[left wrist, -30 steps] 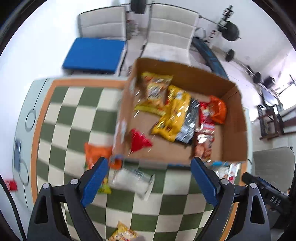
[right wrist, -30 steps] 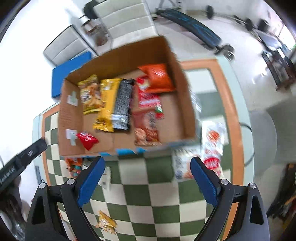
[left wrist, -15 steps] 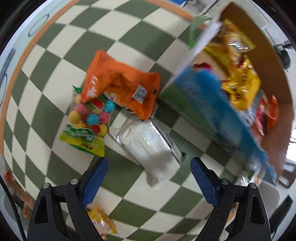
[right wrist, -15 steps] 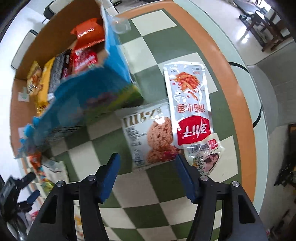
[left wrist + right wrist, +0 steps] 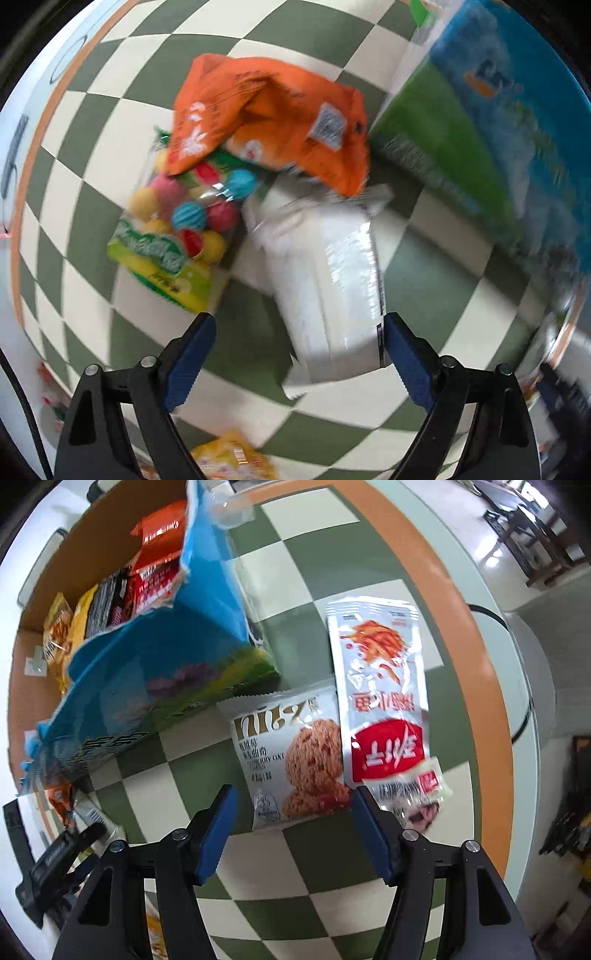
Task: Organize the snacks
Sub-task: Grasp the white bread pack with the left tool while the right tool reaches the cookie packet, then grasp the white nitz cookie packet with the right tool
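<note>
On a green-and-cream checked table (image 5: 332,33), the left gripper (image 5: 299,343) stands wide open astride a glossy white pouch (image 5: 325,280), not gripping it, beside a crumpled orange bag (image 5: 269,114) and round candies (image 5: 177,218). Only the right view shows the right gripper (image 5: 291,812), partly open and empty, around a cookie packet (image 5: 291,753) near the cardboard box (image 5: 110,528).
</note>
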`<state>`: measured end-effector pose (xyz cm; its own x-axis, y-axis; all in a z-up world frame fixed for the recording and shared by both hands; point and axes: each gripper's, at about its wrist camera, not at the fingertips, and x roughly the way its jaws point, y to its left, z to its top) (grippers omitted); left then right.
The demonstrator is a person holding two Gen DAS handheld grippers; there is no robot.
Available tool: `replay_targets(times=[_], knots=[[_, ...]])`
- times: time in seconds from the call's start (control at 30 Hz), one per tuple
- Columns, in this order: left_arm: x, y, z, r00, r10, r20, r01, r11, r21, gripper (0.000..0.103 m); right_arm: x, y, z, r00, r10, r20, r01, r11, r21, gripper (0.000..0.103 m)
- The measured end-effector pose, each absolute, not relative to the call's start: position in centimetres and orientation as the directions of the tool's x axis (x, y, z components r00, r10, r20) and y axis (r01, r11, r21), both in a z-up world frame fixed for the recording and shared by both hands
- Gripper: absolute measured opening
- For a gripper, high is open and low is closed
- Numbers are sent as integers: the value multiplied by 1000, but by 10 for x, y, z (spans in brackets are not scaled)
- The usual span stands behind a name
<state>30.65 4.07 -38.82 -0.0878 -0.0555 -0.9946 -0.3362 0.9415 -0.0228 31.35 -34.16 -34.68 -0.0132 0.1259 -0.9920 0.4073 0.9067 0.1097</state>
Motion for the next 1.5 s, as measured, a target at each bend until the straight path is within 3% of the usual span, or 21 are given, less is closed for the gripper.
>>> replay_targets(times=[0.17, 0.3, 0.43, 0.6, 0.63, 0.67, 0.7, 0.87, 1.07, 1.5], knots=[[291, 39, -377, -88, 16, -996, -240, 970, 36, 91, 326, -338, -366, -65, 80, -995, 376, 925, 49, 73], [294, 43, -367, -63, -38, -997, -257, 966, -21, 91, 334, -335, -377, -84, 67, -994, 367, 930, 32, 77], [307, 40, -371, -55, -60, -997, -258, 965, -44, 91, 332, -326, -378, -97, 60, -993, 334, 942, 24, 75], [319, 22, -387, -80, 5, -997, -171, 985, 19, 90, 310, -312, -379, -140, 84, -987, 294, 955, 39, 72], [319, 17, -384, -57, 9, -998, -148, 989, 17, 75, 306, -310, -379, -148, 88, -985, 291, 956, 42, 72], [321, 9, -383, -53, 9, -999, -129, 991, 16, 49, 299, -307, -381, -169, 100, -981, 280, 959, 50, 72], [320, 1, -383, -67, 7, -998, -107, 994, 14, 46, 293, -303, -382, -181, 115, -977, 275, 959, 62, 72], [294, -23, -380, -74, 19, -997, -35, 999, 22, 45, 278, -297, -384, -214, 188, -959, 282, 951, 124, 73], [265, -60, -377, -88, -2, -996, 20, 1000, -4, 45, 280, -308, -378, -183, 211, -960, 285, 946, 153, 83], [257, -88, -414, -97, 67, -993, 106, 993, 56, 55, 285, -268, -395, -238, 98, -966, 221, 974, 44, 87]])
